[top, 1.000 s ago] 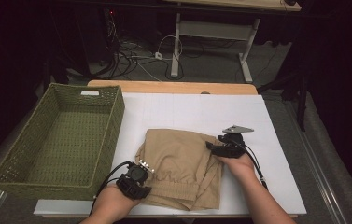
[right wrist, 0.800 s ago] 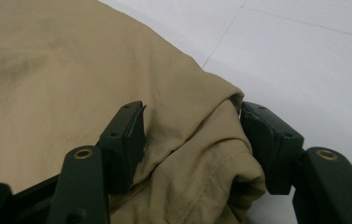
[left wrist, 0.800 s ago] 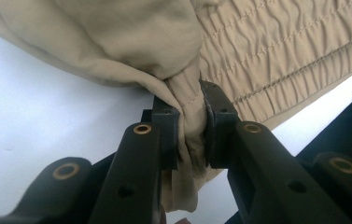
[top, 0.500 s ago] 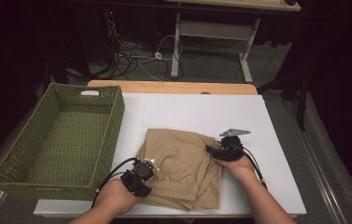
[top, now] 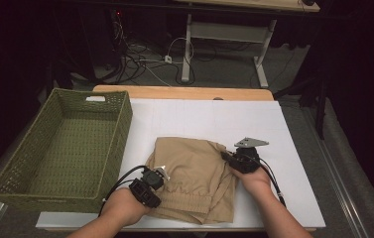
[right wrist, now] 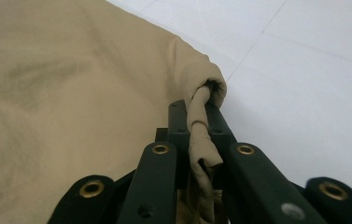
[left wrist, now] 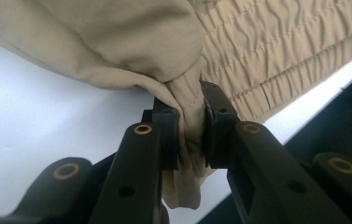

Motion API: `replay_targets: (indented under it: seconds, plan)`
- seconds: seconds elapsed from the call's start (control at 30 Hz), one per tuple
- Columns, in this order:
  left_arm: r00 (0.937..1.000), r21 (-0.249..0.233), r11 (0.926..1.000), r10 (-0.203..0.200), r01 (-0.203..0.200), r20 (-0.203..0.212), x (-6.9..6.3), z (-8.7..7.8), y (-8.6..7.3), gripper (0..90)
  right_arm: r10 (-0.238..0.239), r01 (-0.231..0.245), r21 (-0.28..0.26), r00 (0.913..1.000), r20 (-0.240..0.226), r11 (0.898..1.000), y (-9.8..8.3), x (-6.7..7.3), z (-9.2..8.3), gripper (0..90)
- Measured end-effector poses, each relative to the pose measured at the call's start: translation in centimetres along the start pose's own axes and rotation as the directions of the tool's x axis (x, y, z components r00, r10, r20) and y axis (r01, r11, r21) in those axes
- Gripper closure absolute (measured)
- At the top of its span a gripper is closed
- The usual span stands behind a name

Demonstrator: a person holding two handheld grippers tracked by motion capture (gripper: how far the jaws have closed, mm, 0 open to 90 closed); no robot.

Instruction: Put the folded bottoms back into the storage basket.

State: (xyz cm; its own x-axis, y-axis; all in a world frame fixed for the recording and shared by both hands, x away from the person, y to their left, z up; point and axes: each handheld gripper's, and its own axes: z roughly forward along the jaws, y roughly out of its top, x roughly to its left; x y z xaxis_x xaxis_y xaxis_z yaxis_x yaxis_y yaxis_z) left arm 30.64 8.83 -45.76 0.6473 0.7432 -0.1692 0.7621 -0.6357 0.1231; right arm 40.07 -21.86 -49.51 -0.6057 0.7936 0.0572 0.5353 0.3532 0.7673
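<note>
Both grippers were clenched on the tan shorts [top: 194, 178]: the left gripper [left wrist: 191, 133] pinched a bunched fold beside the elastic waistband [left wrist: 276, 42], and the right gripper [right wrist: 198, 135] had just finished closing on a rolled edge at the opposite side. We judged this two-point hold suited to lifting or folding the garment without sagging. The shorts lay folded on the white table [top: 214, 119] — just right of the green basket [top: 6, 178].

Both grippers are black: brass-ringed rivet holes behind the fingers [left wrist: 166, 135], a black cable trailing back, bare forearms, no sleeves.
</note>
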Motion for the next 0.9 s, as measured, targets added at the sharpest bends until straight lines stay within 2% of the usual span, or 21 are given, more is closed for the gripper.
replay_targets:
  seconds: [0.2, 0.3, 0.43, 0.57, 0.67, 0.8, 0.9]
  plan:
    - [0.9999, -0.024, 0.9997, -0.008, 0.008, 0.007, -0.2, -1.8, -0.3, 77.2, -0.03, 0.031, -0.044, 0.9994, 0.016, 0.999, 1.3, 0.8, -1.6, 87.1]
    - [0.9999, -0.023, 0.9997, 0.001, -0.001, 0.011, -0.4, -2.6, -0.7, 77.2, -0.041, 0.042, -0.065, 0.9991, 0.013, 0.997, 1.9, 1.2, -2.1, 87.1]
    - [0.9999, -0.021, 0.9997, -0.01, 0.01, -0.003, -0.2, -3.7, -1.6, 77.2, -0.051, 0.051, -0.082, 0.9987, 0.002, 0.995, 2.8, 2.3, -2.7, 87.1]
    - [0.9994, -0.024, 0.9991, -0.034, 0.034, 0.003, 0.8, -5.0, -2.6, 77.2, -0.076, 0.074, -0.108, 0.9971, -0.01, 0.991, 3.9, 3.5, -2.8, 87.1]
    - [0.9994, -0.009, 0.9993, -0.035, 0.035, -0.005, 1.6, -5.6, -3.1, 77.1, -0.077, 0.074, -0.119, 0.9968, -0.022, 0.99, 4.6, 4.3, -2.5, 87.0]
    - [0.9987, -0.006, 0.9988, -0.049, 0.049, -0.014, 2.7, -6.3, -3.3, 77.0, -0.082, 0.078, -0.129, 0.9962, -0.03, 0.989, 5.1, 5.3, -1.8, 87.0]
    - [0.9978, 0.002, 0.9978, -0.066, 0.066, -0.004, 3.6, -6.5, -3.2, 77.0, -0.075, 0.069, -0.134, 0.9963, -0.041, 0.989, 5.2, 5.6, -1.4, 87.0]
